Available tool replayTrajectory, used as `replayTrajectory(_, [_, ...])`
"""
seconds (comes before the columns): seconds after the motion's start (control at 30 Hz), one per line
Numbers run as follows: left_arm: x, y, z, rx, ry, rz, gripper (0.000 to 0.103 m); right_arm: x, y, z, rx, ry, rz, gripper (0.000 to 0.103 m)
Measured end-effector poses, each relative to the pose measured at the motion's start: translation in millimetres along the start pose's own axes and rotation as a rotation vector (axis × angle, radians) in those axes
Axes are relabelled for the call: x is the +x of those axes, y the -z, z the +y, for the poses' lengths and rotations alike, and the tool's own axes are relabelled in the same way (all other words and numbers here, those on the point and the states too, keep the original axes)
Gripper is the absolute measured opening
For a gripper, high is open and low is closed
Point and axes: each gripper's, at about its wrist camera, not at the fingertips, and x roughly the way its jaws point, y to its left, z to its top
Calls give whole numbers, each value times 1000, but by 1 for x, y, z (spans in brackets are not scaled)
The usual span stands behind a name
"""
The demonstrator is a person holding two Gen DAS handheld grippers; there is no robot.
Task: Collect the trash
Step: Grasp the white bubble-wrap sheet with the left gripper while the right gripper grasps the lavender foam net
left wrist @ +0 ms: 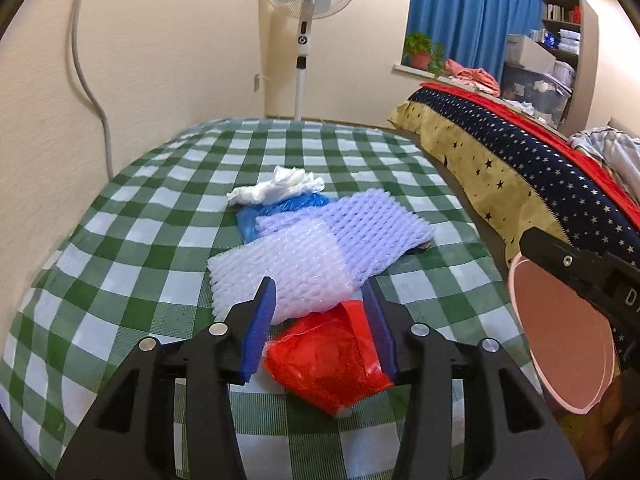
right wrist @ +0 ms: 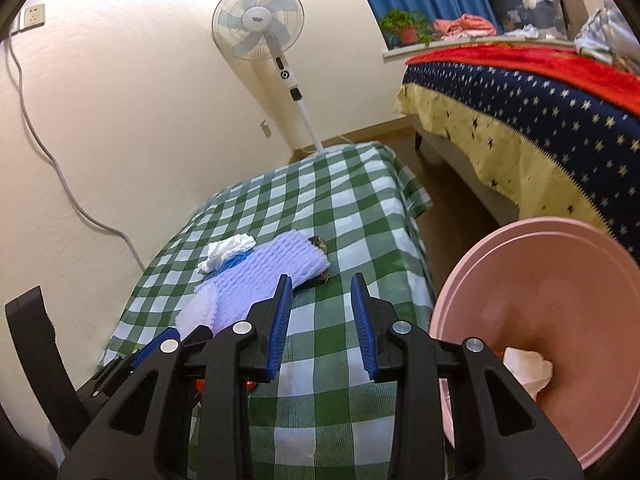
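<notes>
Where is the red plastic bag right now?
In the left wrist view, the red plastic bag lies on the green checked tablecloth, between the open left tongs. Its far end is tucked under the bubble wrap.

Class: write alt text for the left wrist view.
The left gripper, fingers apart, hangs over a red plastic bag on a green checked tablecloth. Beyond lie purple foam netting and white tissue; a pink basin is at right.

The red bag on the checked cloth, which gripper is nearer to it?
Left. The left gripper has its open jaws either side of the red bag. The right gripper is off to the side, over bare cloth, next to the pink basin.
</notes>
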Motion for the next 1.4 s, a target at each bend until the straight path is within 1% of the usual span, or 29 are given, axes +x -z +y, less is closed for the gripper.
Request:
replayTrajectory(0.07, [5, -2, 2, -4, -9, 18, 45, 8, 1, -2, 13, -20, 19, 32])
replayTrajectory(0.17, [10, -3, 6, -14, -3, 38, 45, 18, 1, -2, 26, -46, 43, 32])
replayTrajectory(0.2, [10, -3, 7, -20, -2, 39, 41, 23, 2, -2, 33, -54, 52, 32])
replayTrajectory(0.23, [10, -3, 11, -36, 9, 39, 30, 27, 3, -2, 39, -62, 60, 32])
replayTrajectory(0.27, [12, -3, 13, -46, 18, 41, 25, 29, 3, -2, 43, -68, 65, 32])
replayTrajectory(0.3, [12, -3, 15, -54, 22, 41, 23, 32, 4, -1, 48, -73, 71, 32])
replayTrajectory(0.33, [12, -3, 17, -63, 25, 38, 16, 36, 4, 0, 53, -80, 77, 32])
replayTrajectory(0.37, [13, -4, 19, -71, 26, 37, 13, 40, 4, 2, 58, -88, 85, 32])
replayTrajectory(0.47, [12, -4, 22, -85, 7, 25, 10, 52, 6, 6, 68, -108, 109, 33])
replayTrajectory(0.63, [9, -5, 27, -106, -34, 12, 9, 71, 9, 12, 99, -147, 156, 37])
replayTrajectory(0.7, [10, -6, 29, -113, -38, 14, 9, 79, 9, 14, 115, -164, 175, 42])
replayTrajectory(0.8, [11, -7, 30, -119, -45, 17, 9, 92, 12, 16, 137, -188, 217, 44])
replayTrajectory(0.87, [11, -7, 30, -118, -45, 19, 9, 100, 12, 21, 135, -200, 248, 44])
replayTrajectory(1.03, [11, -7, 30, -119, -46, 17, 9, 109, 12, 29, 129, -221, 271, 44])
replayTrajectory(1.07, [11, -7, 30, -118, -45, 17, 8, 108, 13, 32, 120, -224, 271, 40])
replayTrajectory(1.1, [12, -7, 30, -115, -45, 17, 8, 108, 13, 34, 111, -223, 269, 31])
replayTrajectory(1.13, [11, -7, 30, -114, -47, 17, 8, 107, 13, 35, 103, -225, 266, 26])
replayTrajectory(1.17, [11, -7, 30, -112, -50, 17, 8, 106, 13, 36, 95, -230, 262, 15])
replayTrajectory(1.2, [10, -7, 30, -110, -52, 17, 8, 104, 12, 37, 90, -230, 257, 7])
replayTrajectory(1.4, [2, -9, 29, -103, -59, 3, 8, 82, 3, 37, 69, -214, 188, 5])
